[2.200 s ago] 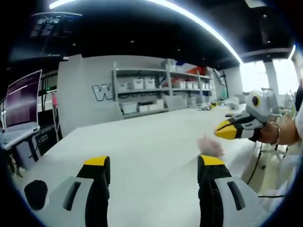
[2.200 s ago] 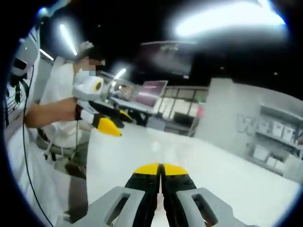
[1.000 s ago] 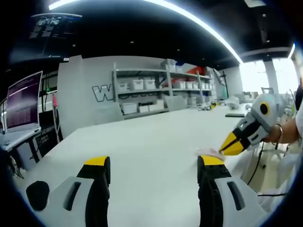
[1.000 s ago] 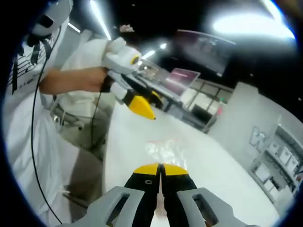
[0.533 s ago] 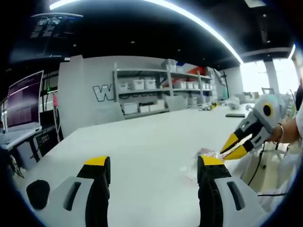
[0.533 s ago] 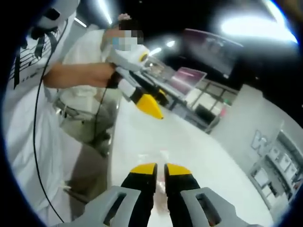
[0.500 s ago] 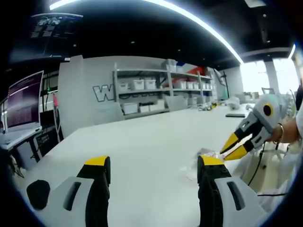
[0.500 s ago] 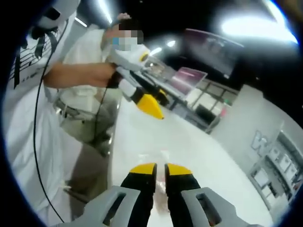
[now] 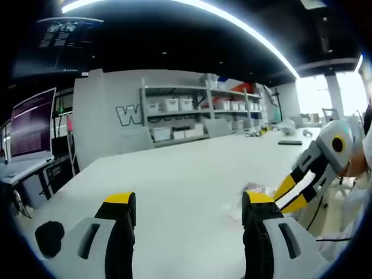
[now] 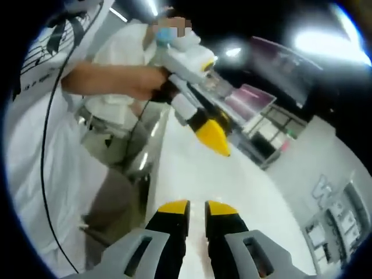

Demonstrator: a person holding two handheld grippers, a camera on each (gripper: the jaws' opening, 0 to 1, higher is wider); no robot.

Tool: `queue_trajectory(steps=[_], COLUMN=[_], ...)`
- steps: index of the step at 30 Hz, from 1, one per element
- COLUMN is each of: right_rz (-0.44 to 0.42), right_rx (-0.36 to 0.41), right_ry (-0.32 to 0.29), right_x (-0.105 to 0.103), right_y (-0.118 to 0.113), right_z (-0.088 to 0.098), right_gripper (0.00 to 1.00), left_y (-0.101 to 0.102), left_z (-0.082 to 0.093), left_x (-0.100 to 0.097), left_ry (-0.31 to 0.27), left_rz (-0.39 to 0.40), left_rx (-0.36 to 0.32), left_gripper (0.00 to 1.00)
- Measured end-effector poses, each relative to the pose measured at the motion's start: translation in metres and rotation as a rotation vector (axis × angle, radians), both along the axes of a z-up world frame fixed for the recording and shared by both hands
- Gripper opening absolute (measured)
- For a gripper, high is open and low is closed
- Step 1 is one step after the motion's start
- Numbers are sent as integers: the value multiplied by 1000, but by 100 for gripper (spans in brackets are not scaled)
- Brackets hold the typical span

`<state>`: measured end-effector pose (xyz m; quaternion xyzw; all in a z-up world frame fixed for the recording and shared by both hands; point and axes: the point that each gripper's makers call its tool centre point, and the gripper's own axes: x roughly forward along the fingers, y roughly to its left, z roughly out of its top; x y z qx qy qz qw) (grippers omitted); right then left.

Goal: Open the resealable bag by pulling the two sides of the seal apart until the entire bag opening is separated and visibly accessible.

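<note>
In the left gripper view, the left claw (image 9: 189,200) stands wide over the white counter (image 9: 174,174), with the resealable bag (image 9: 256,190) lying flat just beyond its right jaw tip, beside the right claw (image 9: 290,195), which is slightly parted. In the right gripper view, the right claw (image 10: 196,207) shows a narrow gap with nothing between its jaws, and the left claw (image 10: 212,138) hangs above it.

Right claw (image 10: 197,209) now parted.
</note>
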<state>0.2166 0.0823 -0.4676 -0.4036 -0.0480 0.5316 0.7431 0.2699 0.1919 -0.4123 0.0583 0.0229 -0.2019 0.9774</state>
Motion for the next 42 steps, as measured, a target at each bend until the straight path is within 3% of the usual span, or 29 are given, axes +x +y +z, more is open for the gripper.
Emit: queue_trajectory(steps=[4, 11, 16, 29, 42], right_rz=[-2, 53, 72, 89, 94], right_rx=[-118, -302, -343, -444, -490], right_ry=[-84, -161, -203, -238, -289], right_x=[8, 0, 0, 1, 1], right_y=[-10, -14, -7, -8, -2], right_z=[-3, -15, -16, -26, -32], right_gripper=[7, 6, 6, 6, 1], left_y=[0, -1, 0, 7, 11], left_z=[-2, -3, -2, -2, -1], left_x=[1, 1, 1, -2, -3], left_ry=[2, 1, -3, -6, -9], left_rz=[0, -2, -2, 7, 9], left_rx=[-6, -15, -17, -25, -24], left_gripper=[73, 73, 73, 73, 73])
